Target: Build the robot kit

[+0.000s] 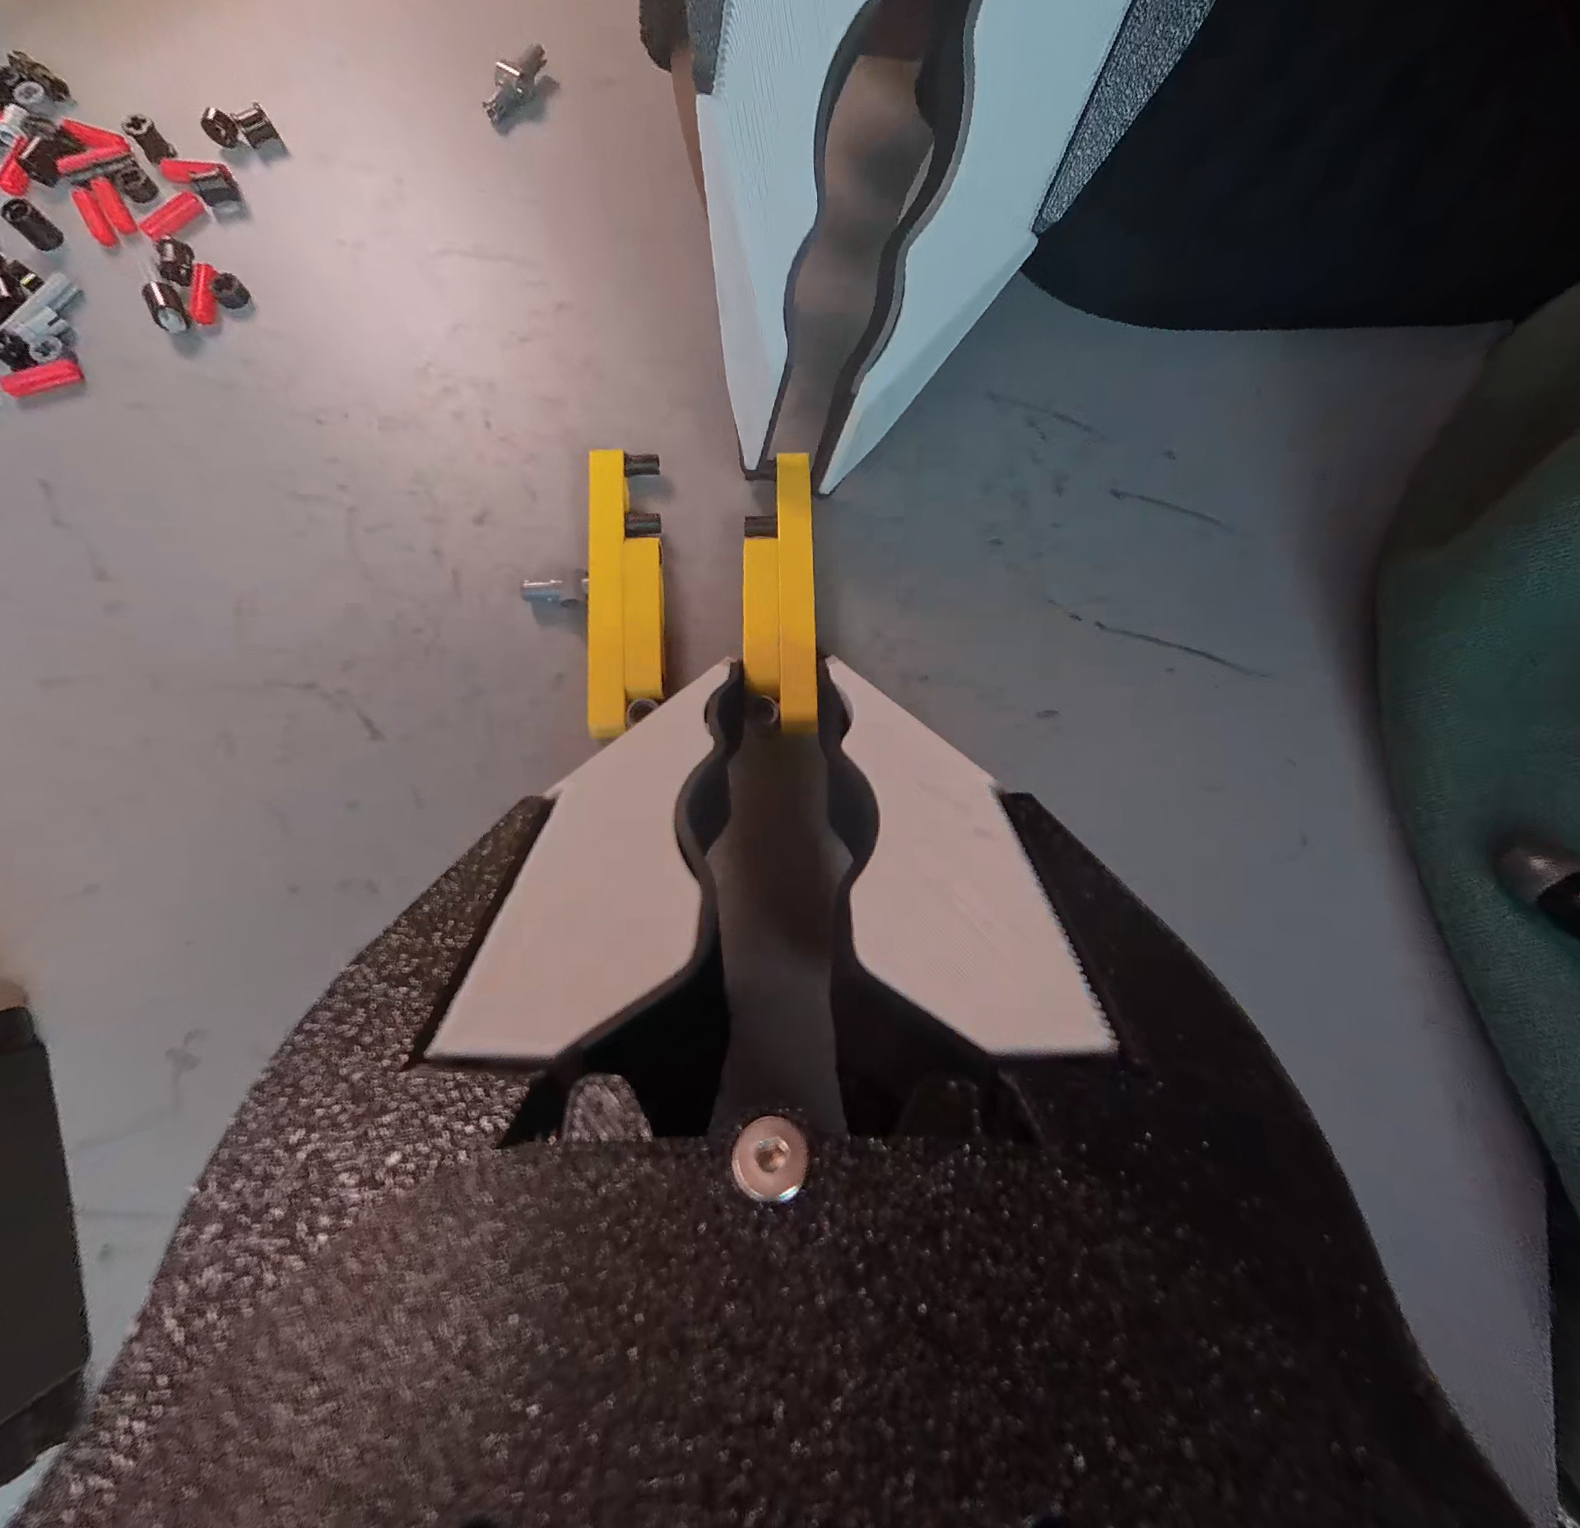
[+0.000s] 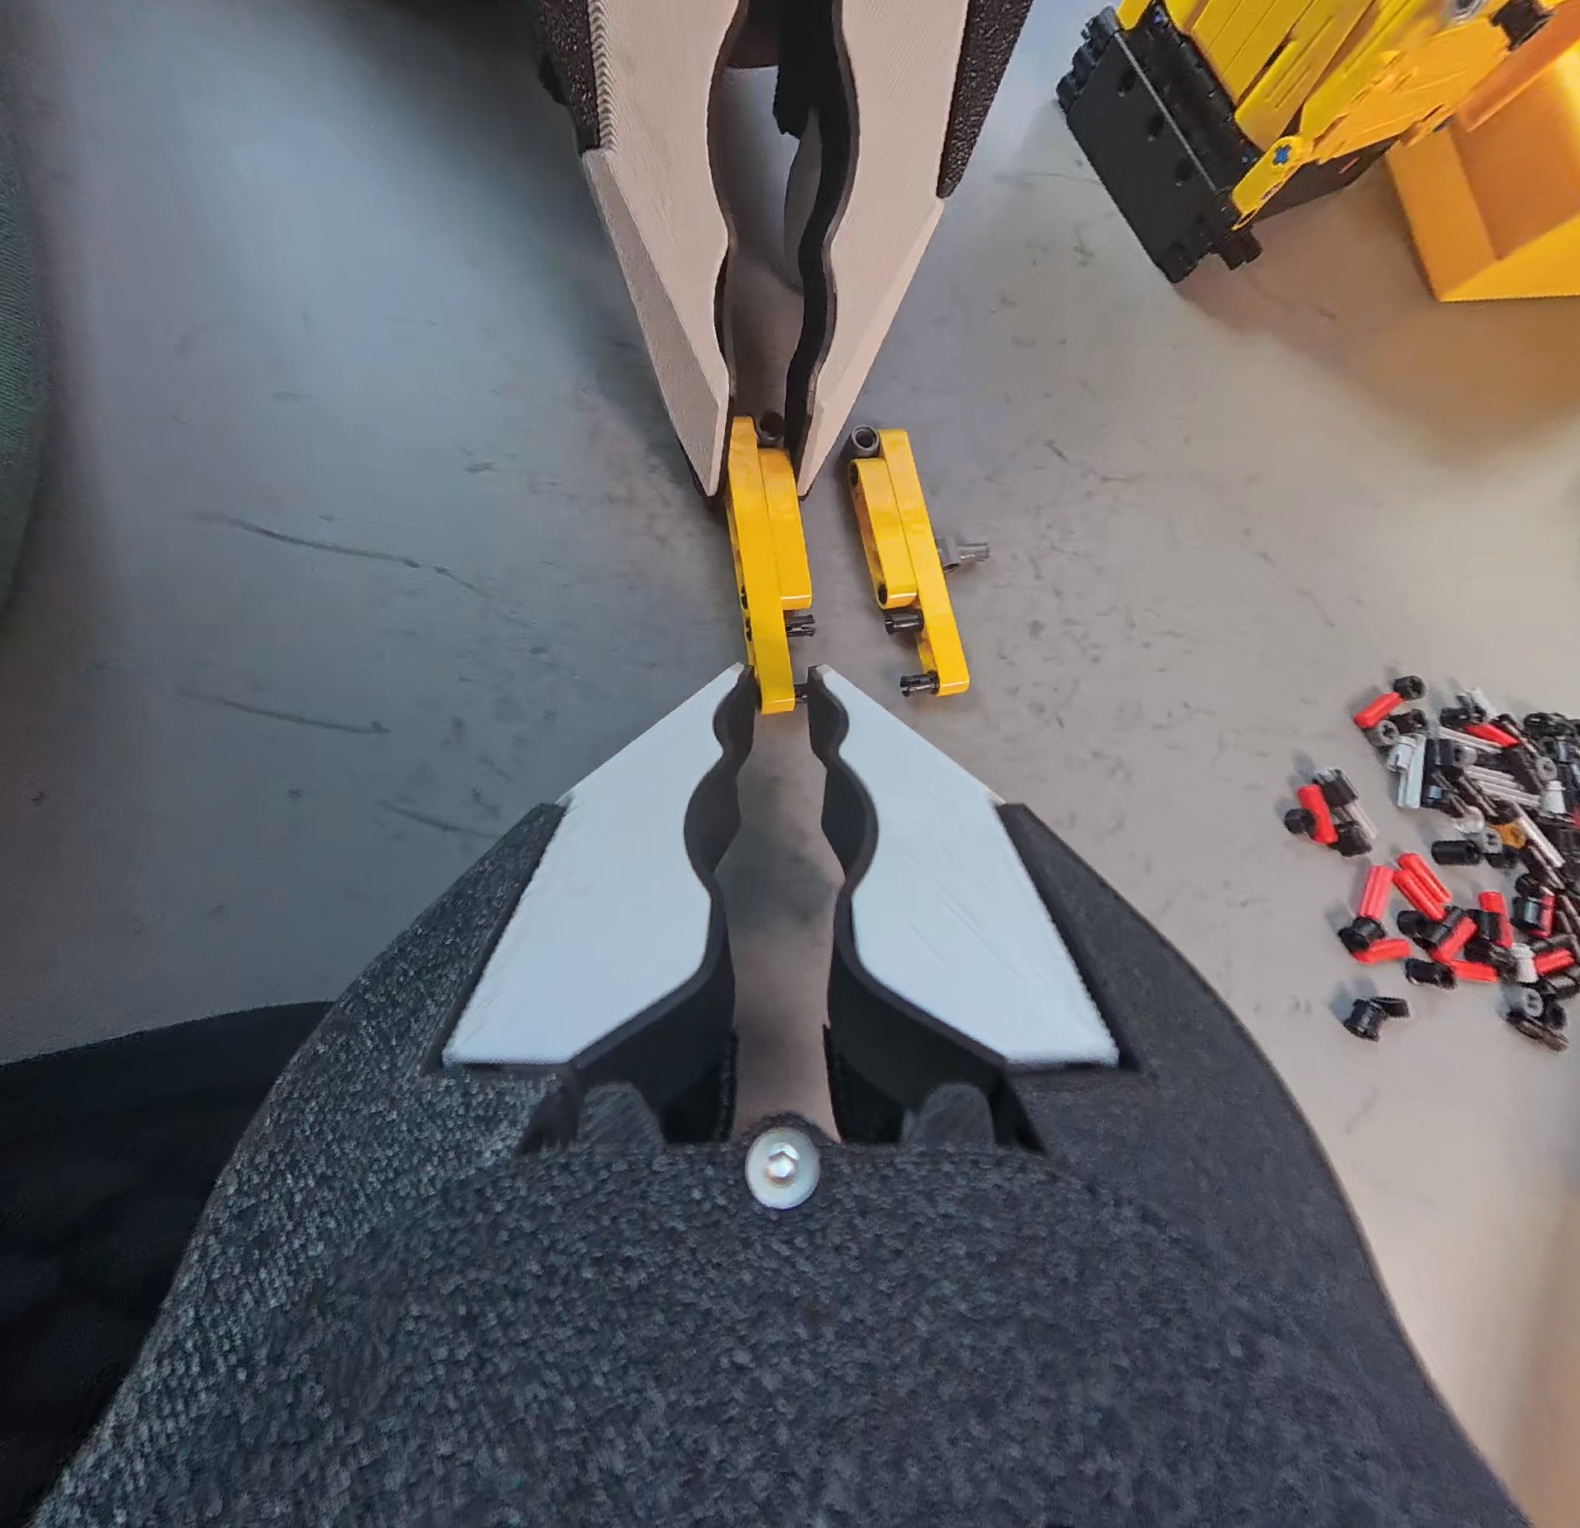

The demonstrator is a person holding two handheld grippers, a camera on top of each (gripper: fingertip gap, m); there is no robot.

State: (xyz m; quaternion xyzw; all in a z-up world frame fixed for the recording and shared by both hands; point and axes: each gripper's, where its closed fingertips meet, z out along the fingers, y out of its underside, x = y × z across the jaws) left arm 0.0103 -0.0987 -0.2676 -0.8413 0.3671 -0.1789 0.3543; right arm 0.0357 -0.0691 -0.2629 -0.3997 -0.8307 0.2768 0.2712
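Both tools, left tool (image 1: 780, 675) and right tool (image 2: 782, 683), pinch opposite ends of one yellow pinned plastic beam assembly (image 2: 765, 564); uneven pull could twist it loose.

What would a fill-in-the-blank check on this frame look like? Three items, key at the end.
1. The left gripper and right gripper grip opposite ends of one ___ beam assembly.
2. The second assembly lies on the table, held by ___ gripper.
3. The pile of small pins is mostly black and ___.
Missing words: yellow; neither; red.
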